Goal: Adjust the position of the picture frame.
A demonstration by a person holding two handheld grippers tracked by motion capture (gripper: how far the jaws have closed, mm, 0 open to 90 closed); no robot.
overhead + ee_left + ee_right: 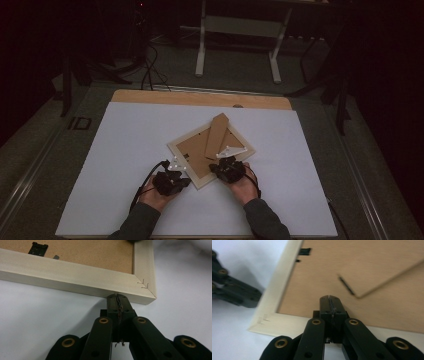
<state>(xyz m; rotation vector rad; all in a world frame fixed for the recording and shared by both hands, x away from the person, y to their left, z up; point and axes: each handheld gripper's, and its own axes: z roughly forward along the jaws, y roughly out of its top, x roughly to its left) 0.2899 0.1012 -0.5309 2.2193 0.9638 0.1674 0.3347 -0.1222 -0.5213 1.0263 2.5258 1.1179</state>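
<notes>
Closed left tongs (117,297) against frame (75,275) edge near corner

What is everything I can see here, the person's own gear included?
picture frame: one, pale wood, face down at the middle of the board
backing: one, brown, inside the frame
stand flap: one, brown, raised from the backing
hanger clip: one, black, on the backing near the frame's edge
board: one, white, covering the table
table: one, light wood, showing beyond the board
white stand: one, on the floor behind
left gripper: one, black, shut, tip at the frame's outer edge
right gripper: one, black, shut, over the backing
hands: two, in dark sleeves, at the near edge
</notes>
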